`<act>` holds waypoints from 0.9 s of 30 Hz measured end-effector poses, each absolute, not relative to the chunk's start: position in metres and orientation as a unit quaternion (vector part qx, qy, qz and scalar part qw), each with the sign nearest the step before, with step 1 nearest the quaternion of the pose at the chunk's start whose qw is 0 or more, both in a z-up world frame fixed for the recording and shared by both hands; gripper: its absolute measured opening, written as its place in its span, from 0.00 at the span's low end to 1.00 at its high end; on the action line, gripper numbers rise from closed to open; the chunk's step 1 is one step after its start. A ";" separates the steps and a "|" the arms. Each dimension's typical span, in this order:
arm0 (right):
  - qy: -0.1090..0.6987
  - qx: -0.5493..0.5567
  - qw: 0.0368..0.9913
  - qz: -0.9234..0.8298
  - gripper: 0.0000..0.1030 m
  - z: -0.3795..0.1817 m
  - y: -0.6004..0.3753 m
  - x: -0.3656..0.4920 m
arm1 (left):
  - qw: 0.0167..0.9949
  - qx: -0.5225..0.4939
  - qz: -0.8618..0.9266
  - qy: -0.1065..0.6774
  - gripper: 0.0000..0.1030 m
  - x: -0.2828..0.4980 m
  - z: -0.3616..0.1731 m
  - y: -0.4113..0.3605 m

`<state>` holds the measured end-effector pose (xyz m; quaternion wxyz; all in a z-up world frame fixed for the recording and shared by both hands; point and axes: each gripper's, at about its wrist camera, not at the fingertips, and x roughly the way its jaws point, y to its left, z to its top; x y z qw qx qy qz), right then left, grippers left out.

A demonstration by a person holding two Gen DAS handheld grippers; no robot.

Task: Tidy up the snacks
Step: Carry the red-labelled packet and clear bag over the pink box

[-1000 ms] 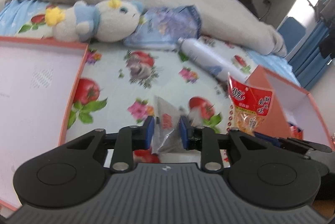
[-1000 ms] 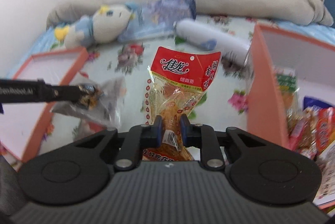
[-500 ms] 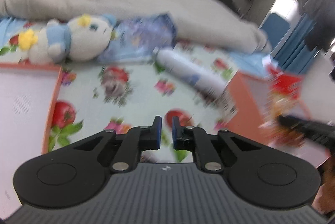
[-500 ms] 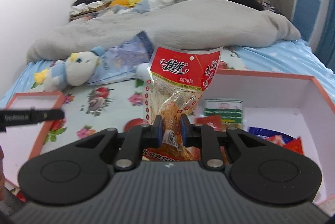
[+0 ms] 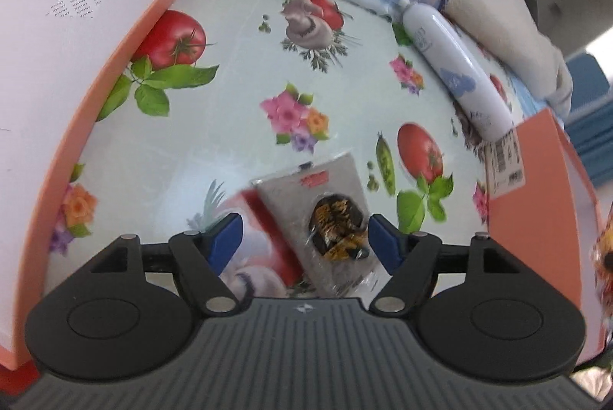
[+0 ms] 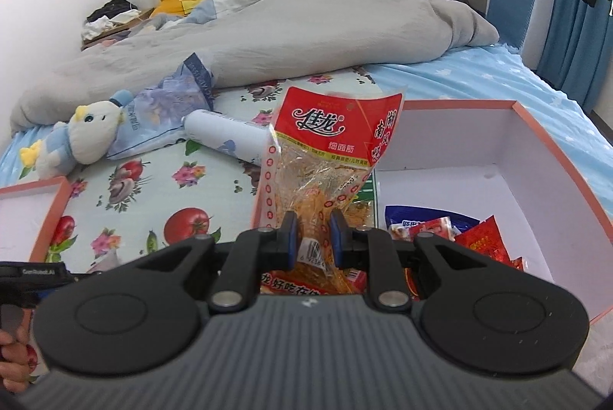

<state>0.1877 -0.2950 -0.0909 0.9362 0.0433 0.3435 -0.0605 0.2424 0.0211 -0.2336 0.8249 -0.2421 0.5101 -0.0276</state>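
Over the orange-rimmed white cardboard box (image 6: 536,203) of red and blue snack packets (image 6: 459,233), my right claw (image 6: 311,235) grips a red-topped clear noodle pouch (image 6: 325,157). My left claw (image 5: 302,237) gapes around a silver snack sachet (image 5: 325,203) on the bed.

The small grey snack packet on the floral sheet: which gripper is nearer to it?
Left. The left gripper hangs open right over the grey packet, jaws either side. The right gripper holds the red-topped snack bag over the orange box.
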 end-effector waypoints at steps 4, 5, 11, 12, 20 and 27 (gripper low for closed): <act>0.342 0.046 0.936 -0.064 0.20 -0.090 -0.301 0.185 | 0.830 -0.228 -0.014 0.509 0.73 0.253 -0.233 0.011; 0.342 0.046 0.936 -0.065 0.20 -0.090 -0.301 0.185 | 0.832 -0.217 -0.009 0.511 0.73 0.256 -0.233 0.008; 0.344 0.044 0.935 -0.076 0.20 -0.094 -0.308 0.183 | 0.836 -0.175 -0.002 0.520 0.71 0.265 -0.234 -0.006; 0.344 0.045 0.935 -0.077 0.20 -0.095 -0.310 0.182 | 0.839 -0.161 -0.008 0.520 0.70 0.267 -0.234 -0.009; 0.349 0.048 0.932 -0.088 0.20 -0.101 -0.322 0.178 | 0.857 -0.097 -0.030 0.505 0.52 0.273 -0.236 -0.026; 0.357 0.048 0.929 -0.091 0.20 -0.103 -0.328 0.175 | 0.860 -0.105 -0.053 0.497 0.27 0.273 -0.223 -0.036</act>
